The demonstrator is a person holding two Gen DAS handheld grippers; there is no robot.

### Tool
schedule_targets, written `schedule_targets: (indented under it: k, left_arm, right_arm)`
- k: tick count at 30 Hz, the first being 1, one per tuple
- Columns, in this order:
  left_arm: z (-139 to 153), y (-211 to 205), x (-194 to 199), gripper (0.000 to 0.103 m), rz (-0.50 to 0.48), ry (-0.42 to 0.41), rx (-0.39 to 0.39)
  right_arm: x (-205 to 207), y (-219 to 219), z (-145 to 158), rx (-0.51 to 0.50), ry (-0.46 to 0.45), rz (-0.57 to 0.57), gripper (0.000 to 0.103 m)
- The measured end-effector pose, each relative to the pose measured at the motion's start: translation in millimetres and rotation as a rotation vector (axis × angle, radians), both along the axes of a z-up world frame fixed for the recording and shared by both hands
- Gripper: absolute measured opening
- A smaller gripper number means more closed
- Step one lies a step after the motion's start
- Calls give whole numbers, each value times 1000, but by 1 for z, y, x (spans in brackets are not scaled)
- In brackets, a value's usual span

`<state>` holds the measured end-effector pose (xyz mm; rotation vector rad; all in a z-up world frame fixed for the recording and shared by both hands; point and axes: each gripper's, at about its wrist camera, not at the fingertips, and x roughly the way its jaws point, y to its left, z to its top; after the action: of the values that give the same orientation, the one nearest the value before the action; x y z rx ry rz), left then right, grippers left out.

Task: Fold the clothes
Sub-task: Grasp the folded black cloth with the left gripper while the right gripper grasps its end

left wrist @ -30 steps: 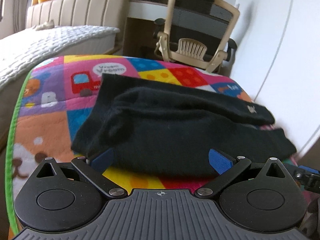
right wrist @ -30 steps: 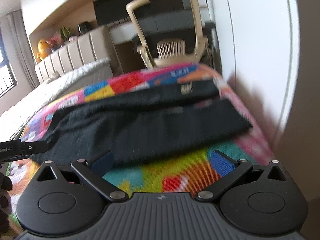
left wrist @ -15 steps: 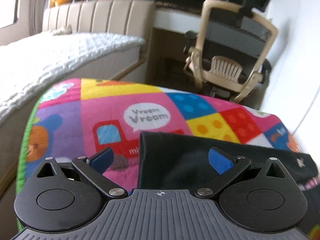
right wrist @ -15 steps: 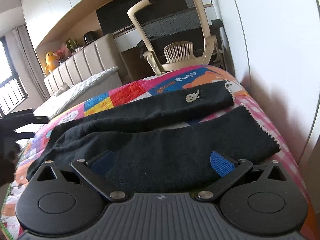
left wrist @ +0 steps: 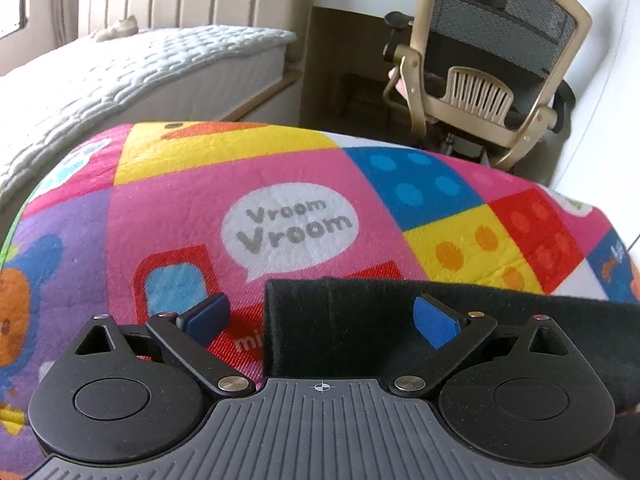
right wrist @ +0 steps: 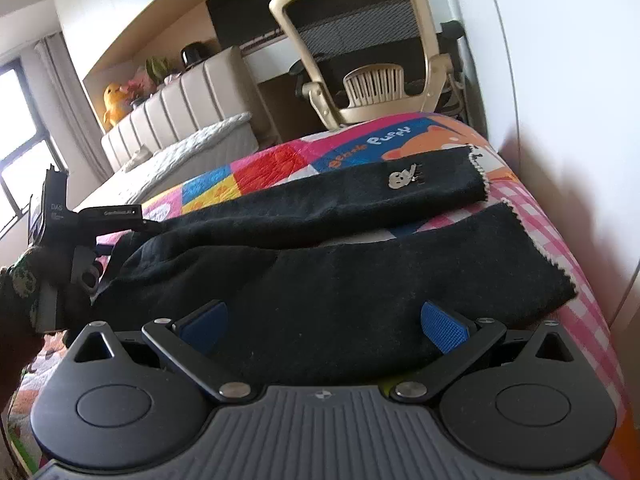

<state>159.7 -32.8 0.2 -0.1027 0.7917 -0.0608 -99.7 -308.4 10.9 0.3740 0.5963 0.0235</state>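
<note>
A black garment (right wrist: pixel 340 264) with a small animal patch (right wrist: pixel 404 178) and pale scalloped hems lies folded lengthwise on a colourful play mat (right wrist: pixel 280 160). My right gripper (right wrist: pixel 323 326) is open, low over its near edge, blue fingertips (right wrist: pixel 446 330) spread over the cloth. My left gripper (left wrist: pixel 322 320) is open at the garment's left end (left wrist: pixel 360 320); its right pad is over the black cloth, its left pad over the mat (left wrist: pixel 200 220). The left gripper also shows in the right wrist view (right wrist: pixel 86 264) at the garment's left end.
A beige office chair (right wrist: pixel 360 48) and a desk stand beyond the mat's far edge. A bed with a white quilt (left wrist: pixel 120 72) lies to the left. A white wall (right wrist: pixel 560 100) runs close along the mat's right side.
My left gripper has moved forward and left, from the garment's near edge to its left end. My right gripper has moved forward from the bare mat onto the garment's near edge.
</note>
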Motion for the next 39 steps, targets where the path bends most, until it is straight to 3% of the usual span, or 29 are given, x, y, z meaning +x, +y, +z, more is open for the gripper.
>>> schedule_targets:
  k: [2, 3, 7, 8, 9, 11, 15, 17, 20, 21, 22, 23, 25, 28, 31, 35, 37, 39]
  left_arm:
    - [3, 1, 0, 76, -5, -2, -2]
    - [4, 2, 0, 61, -8, -3, -3]
    - [7, 5, 1, 56, -18, 1, -5]
    - [7, 6, 1, 55, -19, 3, -5]
    - [8, 6, 1, 53, -18, 2, -7]
    - [8, 8, 1, 51, -17, 1, -13]
    - [7, 12, 0, 49, -20, 1, -26]
    - [7, 13, 0, 49, -25, 4, -28]
    - [7, 13, 3, 59, -37, 8, -46]
    - [7, 13, 4, 65, -46, 9, -55]
    - [7, 10, 5, 65, -47, 8, -46]
    - [7, 8, 6, 65, -48, 6, -37]
    - [7, 3, 6, 49, -51, 1, -11]
    - [17, 7, 2, 44, -69, -12, -36]
    - [39, 17, -16, 44, -75, -66, -74]
    - [74, 40, -84, 44, -106, -169, -151]
    - [75, 55, -127, 43, -111, -193, -197]
    - [66, 70, -165, 43, -91, -186, -206]
  right_arm:
    - [0, -4, 11, -14, -30, 14, 103]
    - [2, -6, 22, -49, -63, 26, 103]
    - [35, -21, 57, -230, -138, -27, 101]
    - [49, -29, 60, -237, -122, -54, 88]
    - [65, -38, 60, -230, -94, -84, 63]
    - [97, -62, 54, -155, -10, -144, 40]
    - [141, -92, 26, -129, 98, -266, 40]
    - [148, -100, 11, -84, 131, -279, 51]
    - [153, -103, -6, -32, 153, -269, 55]
    - [154, -99, -6, -63, 147, -266, 48]
    - [155, -95, -6, -95, 146, -255, 39]
    - [155, -93, -4, -106, 143, -240, 11]
    - [157, -91, 1, -110, 138, -216, 8]
    - [148, -83, 22, -173, 46, -187, 8]
    - [121, -78, 53, -172, -62, -150, 8]
    - [48, -66, 80, -233, -206, -117, 8]
    - [10, -62, 78, -274, -221, -114, 9]
    - [-22, -61, 62, -305, -171, -138, 15]
